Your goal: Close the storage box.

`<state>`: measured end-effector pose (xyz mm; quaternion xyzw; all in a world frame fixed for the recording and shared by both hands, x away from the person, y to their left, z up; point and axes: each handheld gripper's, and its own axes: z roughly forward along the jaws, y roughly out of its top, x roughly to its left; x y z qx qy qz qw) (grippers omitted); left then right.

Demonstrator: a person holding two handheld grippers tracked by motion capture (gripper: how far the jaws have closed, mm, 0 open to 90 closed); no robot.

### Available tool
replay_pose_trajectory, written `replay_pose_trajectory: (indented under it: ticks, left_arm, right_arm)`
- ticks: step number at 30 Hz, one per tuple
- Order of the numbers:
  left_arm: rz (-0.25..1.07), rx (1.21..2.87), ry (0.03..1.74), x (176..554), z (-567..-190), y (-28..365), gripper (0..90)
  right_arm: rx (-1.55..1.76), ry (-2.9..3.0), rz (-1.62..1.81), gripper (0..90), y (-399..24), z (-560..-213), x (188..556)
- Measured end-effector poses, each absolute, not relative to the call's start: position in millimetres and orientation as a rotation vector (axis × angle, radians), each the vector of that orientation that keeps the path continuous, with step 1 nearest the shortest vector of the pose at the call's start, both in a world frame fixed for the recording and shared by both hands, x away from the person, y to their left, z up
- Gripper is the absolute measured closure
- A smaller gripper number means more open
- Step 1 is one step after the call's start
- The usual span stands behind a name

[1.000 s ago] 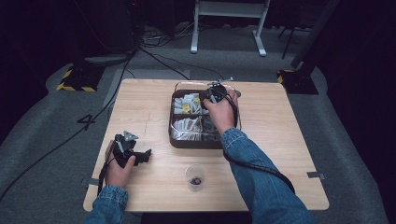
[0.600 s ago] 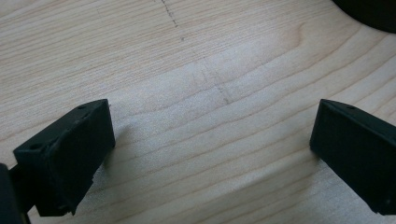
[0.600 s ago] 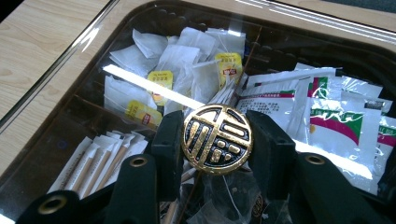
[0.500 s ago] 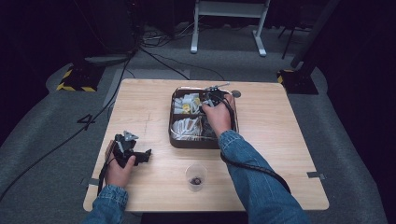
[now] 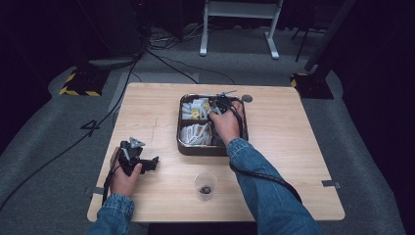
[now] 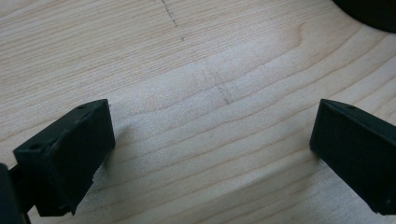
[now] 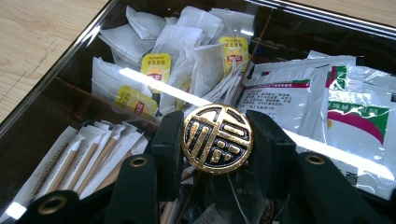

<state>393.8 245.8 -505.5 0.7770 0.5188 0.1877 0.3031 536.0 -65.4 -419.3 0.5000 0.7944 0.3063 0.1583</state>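
Round black-and-gold disc [image 7: 217,139] pinched between pads of right tongs [image 7: 217,142], flat face toward the camera, held just above the contents of the dark compartment tray [image 5: 182,143]. Pads pressing on both rims of the disc, left and right. Below and behind the disc: heap of tea bags with yellow tags [image 7: 187,65] in the far compartment, wrapped sticks [image 7: 88,156] in the near-left compartment, white sachets with green and red print [image 7: 327,102] to the right. Tray divided by thin dark walls; which compartment lies straight under the disc, cannot tell.

In high view, right tongs [image 5: 221,104] over the far half of the tray, right hand [image 5: 226,125] and denim sleeve reaching across the tray's near rim. Tray at bench [image 5: 293,147] centre, toward the far edge. Small grey round piece [image 5: 246,98] on bench just beyond tray's far-right corner. Clear plastic cup [image 5: 205,186] with something dark inside, near the front edge, well apart from tray.

Left tongs [image 5: 139,159] resting near bench's left edge, spread wide, nothing between, bare wood beneath [image 6: 210,116]. Left hand [image 5: 125,178] gripping them.
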Motion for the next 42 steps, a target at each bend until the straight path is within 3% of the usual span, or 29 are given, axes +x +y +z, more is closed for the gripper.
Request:
replay_pose_trajectory:
  ticks: [24, 31, 42]
  left_arm:
    - [0.497, 2.06, 1.375, 393.8, -505.4, 245.8, 0.2]
    - [0.496, 2.06, 1.374, 393.8, -505.5, 245.9, 0.2]
    - [0.497, 2.06, 1.374, 393.8, -505.5, 245.9, 0.2]
  right_arm:
    - [1.374, 2.294, 0.9, 58.6, -64.9, -426.0, 537.3]
    - [1.377, 2.267, 0.972, 43.9, -71.8, -419.7, 535.8]
    - [1.345, 2.209, 1.083, 41.1, -96.1, -389.5, 523.9]
